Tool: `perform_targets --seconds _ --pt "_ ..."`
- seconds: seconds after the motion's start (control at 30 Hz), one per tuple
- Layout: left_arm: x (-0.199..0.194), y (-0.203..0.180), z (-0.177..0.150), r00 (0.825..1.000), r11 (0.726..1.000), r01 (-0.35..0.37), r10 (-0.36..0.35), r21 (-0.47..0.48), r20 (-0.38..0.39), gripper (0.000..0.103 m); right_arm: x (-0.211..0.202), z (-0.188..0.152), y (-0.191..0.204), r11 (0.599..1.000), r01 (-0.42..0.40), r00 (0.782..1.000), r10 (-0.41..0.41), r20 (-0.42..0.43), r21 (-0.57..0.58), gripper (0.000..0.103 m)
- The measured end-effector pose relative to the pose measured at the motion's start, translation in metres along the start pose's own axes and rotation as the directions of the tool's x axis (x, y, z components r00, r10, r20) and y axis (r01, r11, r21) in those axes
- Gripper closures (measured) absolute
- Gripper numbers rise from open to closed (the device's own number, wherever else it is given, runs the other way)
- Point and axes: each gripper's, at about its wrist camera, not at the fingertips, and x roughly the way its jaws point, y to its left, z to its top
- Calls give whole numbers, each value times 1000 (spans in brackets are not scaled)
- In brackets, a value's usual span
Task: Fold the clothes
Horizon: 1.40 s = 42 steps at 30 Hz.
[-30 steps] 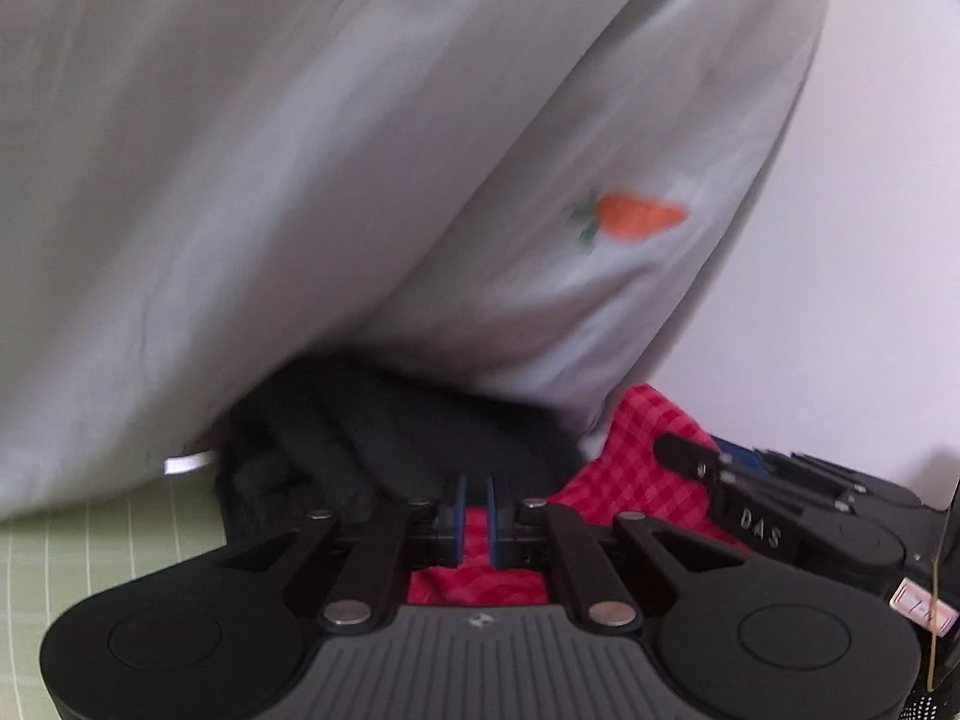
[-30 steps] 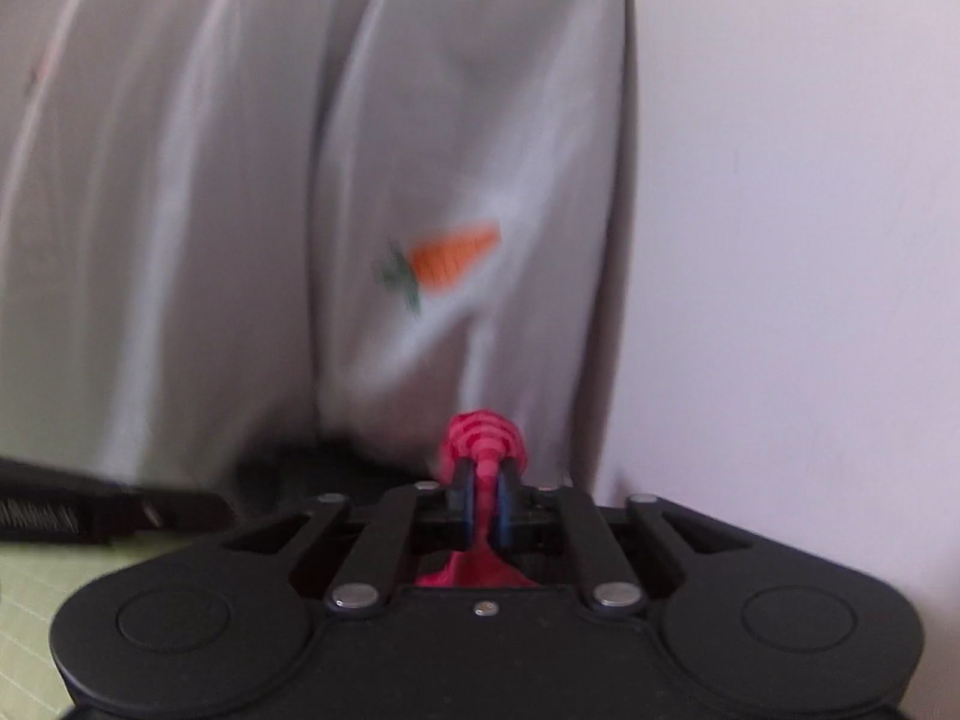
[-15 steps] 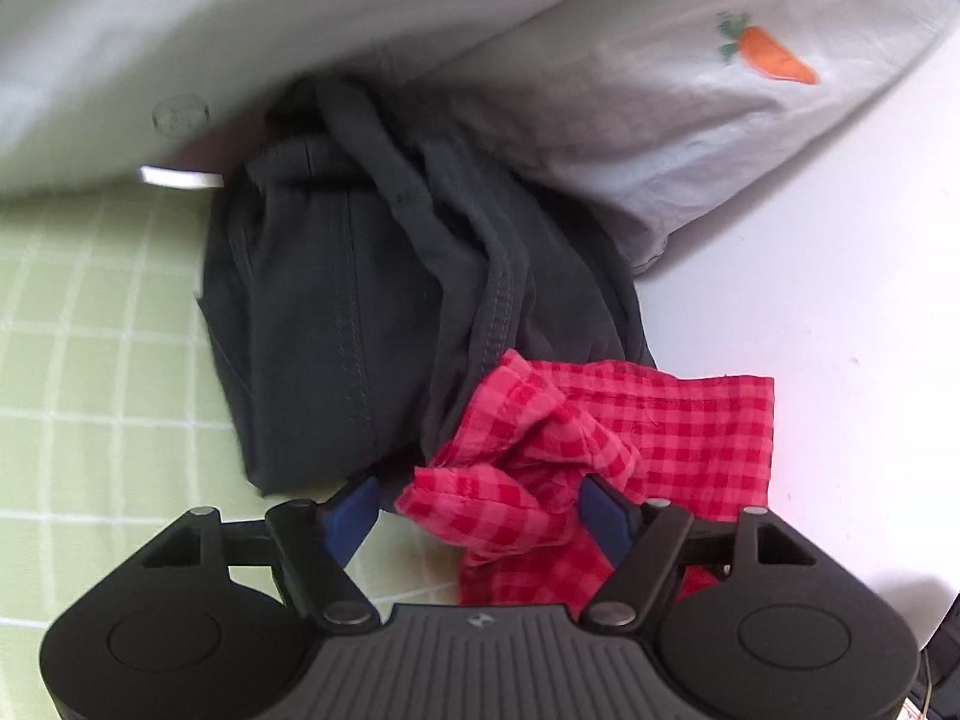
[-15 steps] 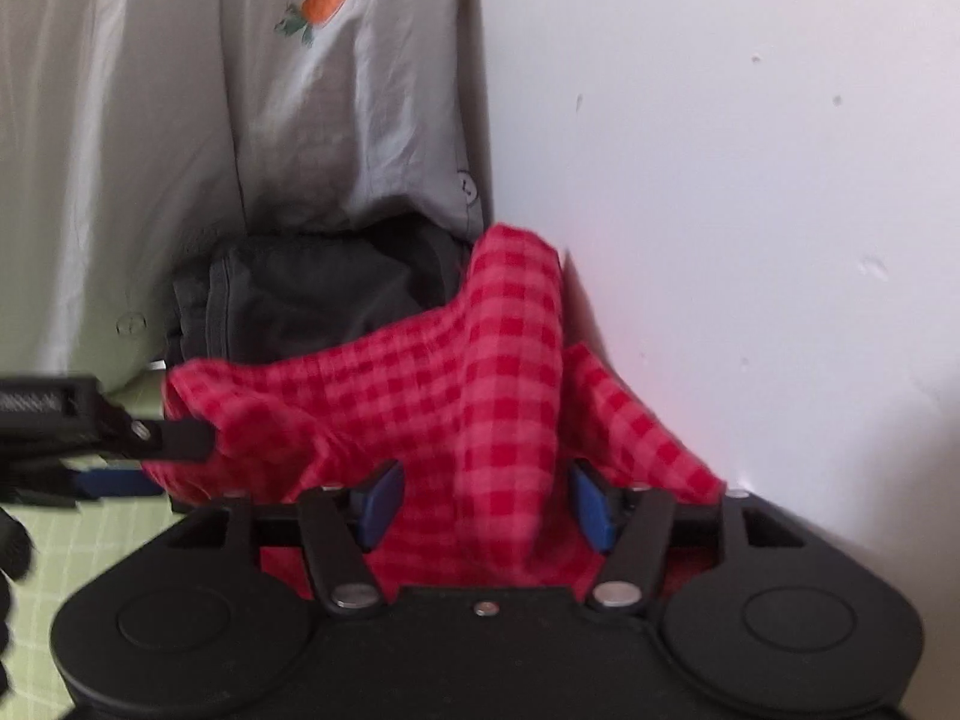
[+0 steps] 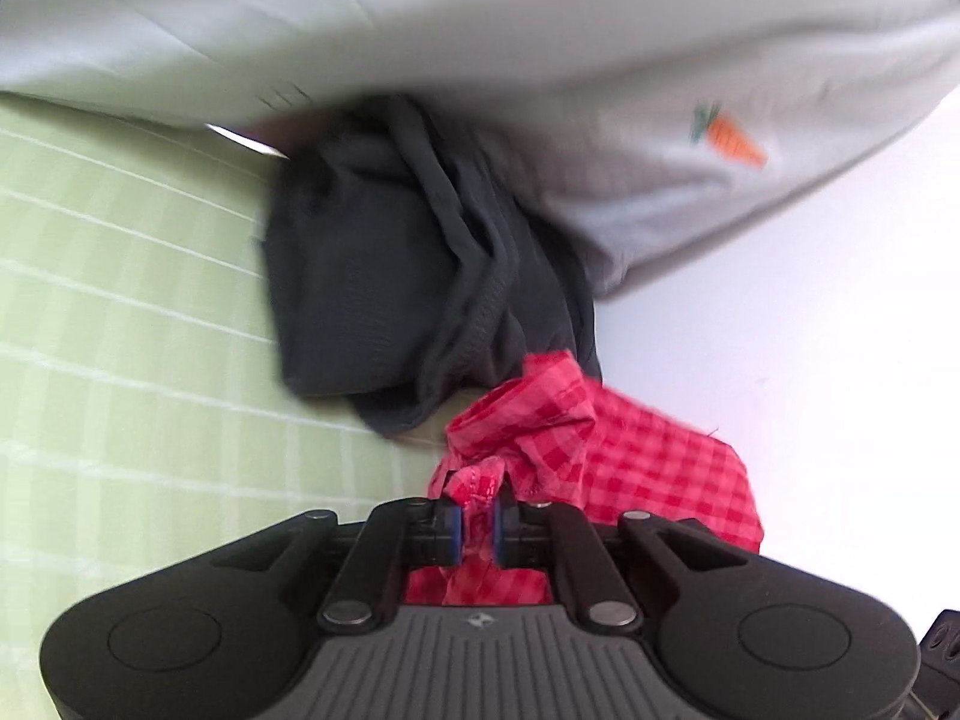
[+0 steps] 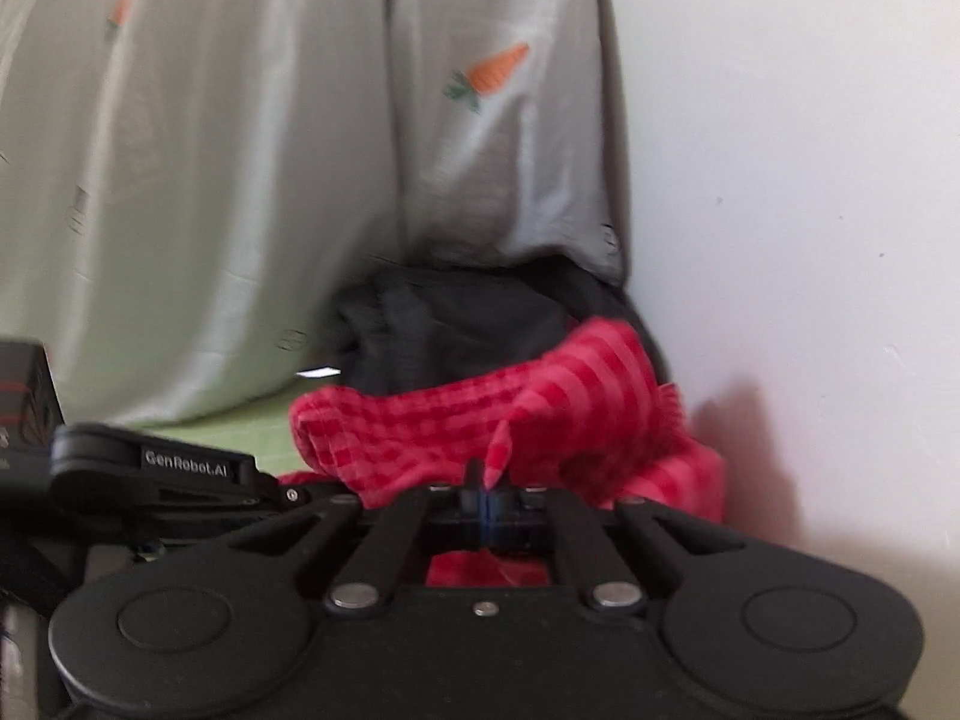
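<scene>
Carrot-print grey sheet [image 5: 480, 30] draped across the far side, dark grey garment [image 5: 384, 288] bunched below. Red gingham cloth [image 5: 630, 456] near, right of green grid mat [image 5: 120, 330]; soft, light, best gripped at hems. Left gripper [image 5: 477, 525] clenched on a bunched edge; right gripper [image 6: 486, 510] pinching another.

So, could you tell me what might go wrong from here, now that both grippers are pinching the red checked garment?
1. The left gripper holds only a bunched edge of the red checked garment, so the cloth may stay twisted when lifted.
2. The dark garment touches the red one and could be dragged along.
3. The right gripper pinches just a thin tip of fabric, which might slip out.
</scene>
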Motion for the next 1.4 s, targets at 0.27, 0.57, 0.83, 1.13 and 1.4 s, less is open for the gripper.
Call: perform_targets --seconds 0.27,0.57,0.83,1.13,1.4 --pt "-135 34 21 971 996 -92 93 -14 221 94 -23 21 65 972 -232 972 230 56 41 102" --pt "-275 44 73 875 994 -78 30 79 482 95 -46 69 167 933 -354 896 359 261 -70 102" --pt "-356 107 -11 862 992 -125 122 -26 493 94 -91 -20 220 908 -378 904 404 139 -178 102" --pt "-372 183 -81 893 938 -266 327 -224 309 90 -92 -191 215 965 -262 915 248 -318 1 80" --pt "-386 251 -142 876 839 -404 470 -365 111 79 -83 -190 210 987 -121 962 143 -233 105 50"
